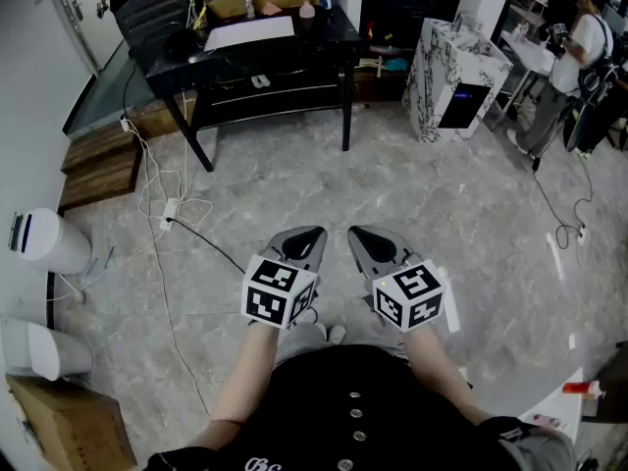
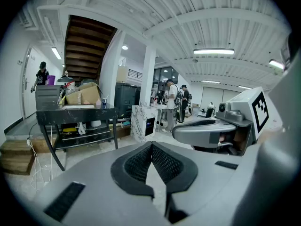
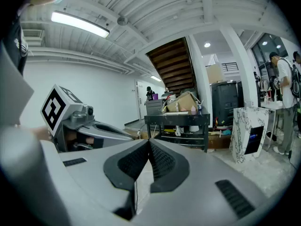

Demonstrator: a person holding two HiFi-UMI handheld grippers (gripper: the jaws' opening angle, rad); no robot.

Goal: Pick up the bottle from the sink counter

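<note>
1. Bottle [image 1: 248, 4], small, stands amid clutter on the black table [image 1: 332, 33] at 11 o'clock, well apart from both grippers.
2. Left gripper [image 1: 310, 235] and right gripper [image 1: 359, 235], side by side at 6 o'clock: jaws fully closed, holding nothing.

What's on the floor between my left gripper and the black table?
Between the left gripper and the black table, the head view shows mostly bare marble floor; white cables and a power strip lie off to the left.

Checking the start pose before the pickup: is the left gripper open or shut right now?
Shut. In the left gripper view, the left gripper has its two jaws meeting at the tips, with nothing held between them.
</note>
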